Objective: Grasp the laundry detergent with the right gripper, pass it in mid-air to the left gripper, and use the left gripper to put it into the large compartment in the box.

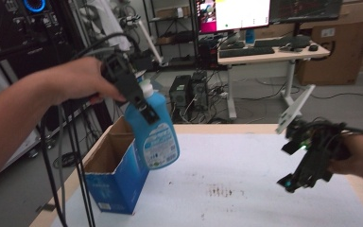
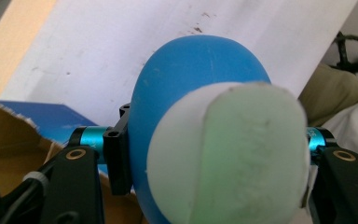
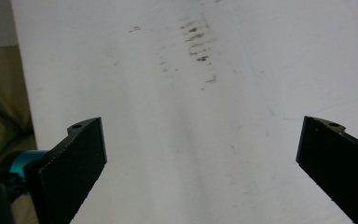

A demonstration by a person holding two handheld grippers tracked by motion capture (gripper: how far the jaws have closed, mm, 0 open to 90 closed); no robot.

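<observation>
The left hand-held gripper (image 1: pixel 139 101) is pinching a blue bottle (image 1: pixel 153 135) up in the air, at the left middle of the high view. Its jaws are squeezing the bottle near the top, one on each side, just under the white cap (image 1: pixel 146 87). The bottle is hanging below the hand-held gripper, with its long side running from the cap at the upper left down to its fat round bottom at the lower right, so it is leaning a bit. Right under it, and a little to the left, an open blue cardboard box (image 1: pixel 116 177) is sitting on the left edge of the white tabletop (image 1: pixel 246 198). The bottom of the bottle is hanging beside the box's open top, above its right-hand rim, and I am guessing that this gap is what the next move depends on. The left hand is the near one. The right hand-held gripper (image 1: pixel 307 158) is waiting well apart at the right side of the frame, low over the tabletop, with its jaws spread wide and nothing between them. The bottle is shiny and bright blue, with a pale label (image 1: pixel 159 145) on its front and a plump, smooth body. In the left gripper view the cap (image 2: pixel 233 154) is looking big, white and a bit fuzzy.
</observation>
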